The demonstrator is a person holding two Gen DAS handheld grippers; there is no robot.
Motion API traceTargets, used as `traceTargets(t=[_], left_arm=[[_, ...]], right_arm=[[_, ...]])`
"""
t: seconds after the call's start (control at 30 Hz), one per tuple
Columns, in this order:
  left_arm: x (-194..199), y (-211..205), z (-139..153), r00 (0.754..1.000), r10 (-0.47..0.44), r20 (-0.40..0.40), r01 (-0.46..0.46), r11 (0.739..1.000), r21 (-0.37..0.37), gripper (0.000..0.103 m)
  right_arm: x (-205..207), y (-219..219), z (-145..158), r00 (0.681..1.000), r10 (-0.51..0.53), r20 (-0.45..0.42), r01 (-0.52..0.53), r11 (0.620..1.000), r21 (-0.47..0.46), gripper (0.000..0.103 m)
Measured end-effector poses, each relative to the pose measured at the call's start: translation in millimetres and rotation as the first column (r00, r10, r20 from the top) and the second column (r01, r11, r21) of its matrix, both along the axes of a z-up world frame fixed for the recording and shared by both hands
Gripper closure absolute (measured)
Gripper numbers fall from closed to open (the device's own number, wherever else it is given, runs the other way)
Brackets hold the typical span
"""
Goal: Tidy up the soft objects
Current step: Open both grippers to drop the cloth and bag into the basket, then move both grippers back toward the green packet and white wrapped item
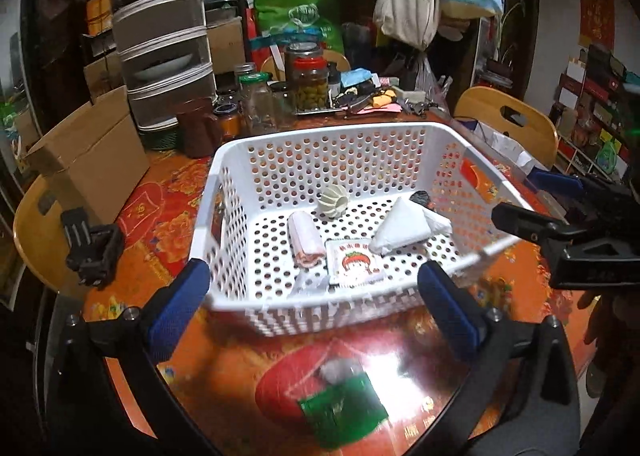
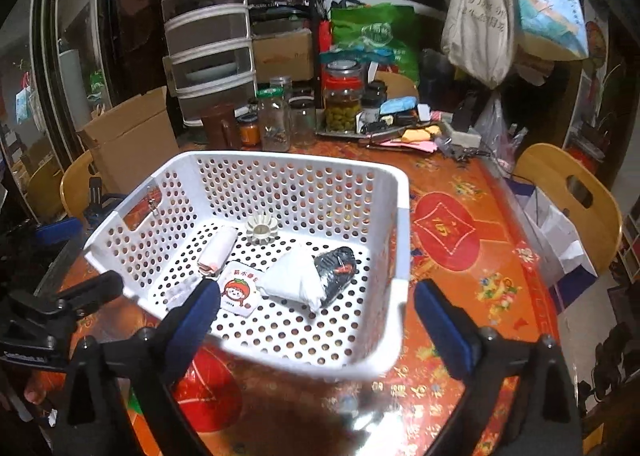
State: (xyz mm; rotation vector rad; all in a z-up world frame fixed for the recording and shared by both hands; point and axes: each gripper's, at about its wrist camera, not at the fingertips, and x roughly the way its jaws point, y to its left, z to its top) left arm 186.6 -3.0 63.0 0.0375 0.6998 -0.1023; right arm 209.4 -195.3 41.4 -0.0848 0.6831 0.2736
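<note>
A white perforated basket (image 1: 240, 296) (image 2: 400, 224) stands on the red patterned table. In it lie a rolled pink-white cloth (image 1: 306, 242) (image 2: 218, 250), a ribbed cream ball (image 1: 334, 202) (image 2: 262, 230), a white triangular pouch (image 1: 404, 230) (image 2: 294, 276), a black packet (image 1: 420, 198) (image 2: 336, 270) and a cartoon tissue pack (image 1: 354, 262) (image 2: 238, 290). My left gripper (image 1: 314, 296) is open and empty, its fingers astride the basket's near wall. My right gripper (image 2: 316, 316) is open and empty over the basket's near right corner. It also shows in the left wrist view (image 1: 560, 228).
Jars (image 1: 310, 82) (image 2: 344, 98), a stacked drawer unit (image 1: 160, 44) (image 2: 208, 36), a cardboard box (image 1: 86, 160) (image 2: 132, 140) and bags crowd the table's far side. Wooden chairs (image 1: 508, 116) (image 2: 572, 192) stand at the right. A black mount (image 1: 94, 252) sits left of the basket.
</note>
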Motion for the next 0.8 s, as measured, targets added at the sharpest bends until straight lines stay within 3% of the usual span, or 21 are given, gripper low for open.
traceTargets(t=[0.37,0.8], left_arm=[[-69.1,20.2,-31.6,0.999,0.040,0.021,-0.038,0.997,-0.062,0.000],[-50.9,24.8,-107.8,0.992,0.069,-0.101,-0.079,0.992,-0.097,0.000]], right_arm=[[-73.7,-4.3,-17.2,0.998,0.020,0.052,-0.021,0.999,0.027,0.003],[-104.5,-20.3,-81.0,0.999,-0.011,-0.035,0.015,0.995,0.099,0.003]])
